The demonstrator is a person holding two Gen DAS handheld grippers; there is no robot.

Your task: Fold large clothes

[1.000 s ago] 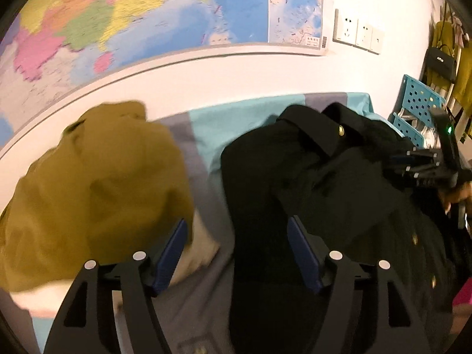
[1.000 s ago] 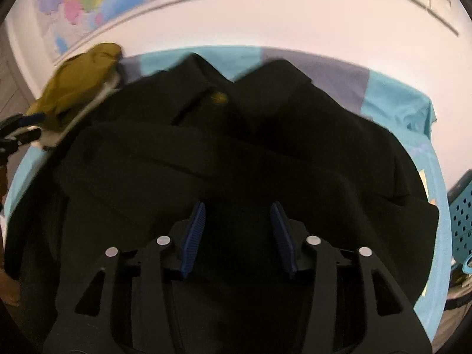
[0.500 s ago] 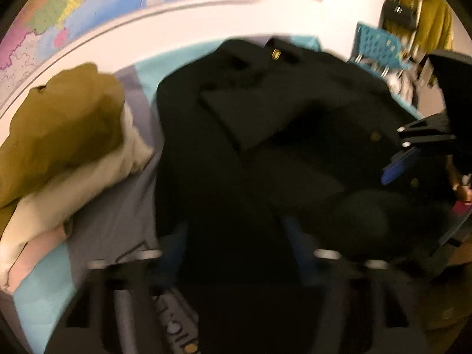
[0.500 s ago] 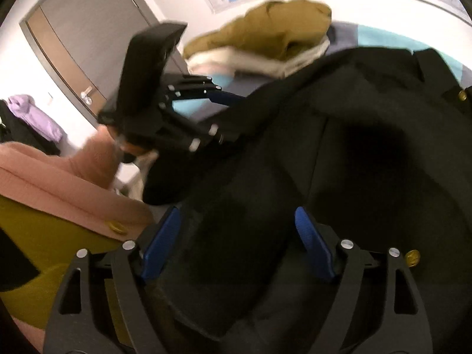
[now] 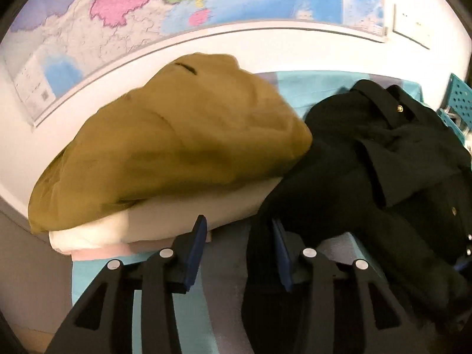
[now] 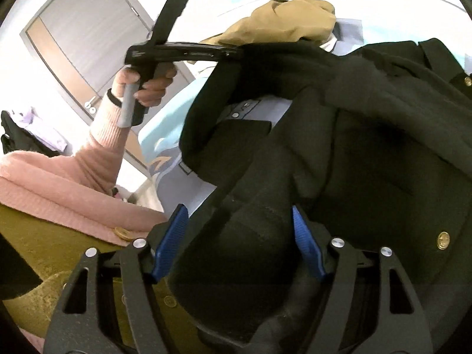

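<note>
1. Left wrist view: one left gripper (image 5: 239, 253), black plastic with two blue ribbed pads, stands over the bed. Its jaws are fairly narrow and opening. A fold of the one large black woollen coat (image 5: 368, 183) lies between them against the right pad, and the left pad stands clear of it.
2. The black coat lies crumpled on the right of the bed, matte and thick, with three small gold round buttons showing.
3. One folded pile sits to its left, touching the coat's edge. It has three layers: a mustard-brown smooth garment (image 5: 177, 153) on top, a cream padded layer (image 5: 183, 218) beneath, and a thin pink layer (image 5: 100, 252) at the bottom.
4. One turquoise and grey bedsheet (image 5: 309, 85) covers the bed. One coloured paper wall map (image 5: 177, 6) hangs behind it, and one teal perforated plastic crate (image 5: 458, 103) stands at the right edge.
5. Right wrist view: one right gripper (image 6: 239, 244), with the same black frame and two blue ribbed pads, has its jaws wide and closing. A thick rounded fold of the black coat fills the gap, but whether the pads press it I cannot tell.
6. The coat shows two gold buttons here and a coarse felted nap.
7. One hand (image 6: 147, 84) in a pink ribbed knit sleeve (image 6: 103, 147) grips the left gripper's handle, whose tips meet the coat's raised edge.
8. One grey door (image 6: 88, 29) stands behind.
</note>
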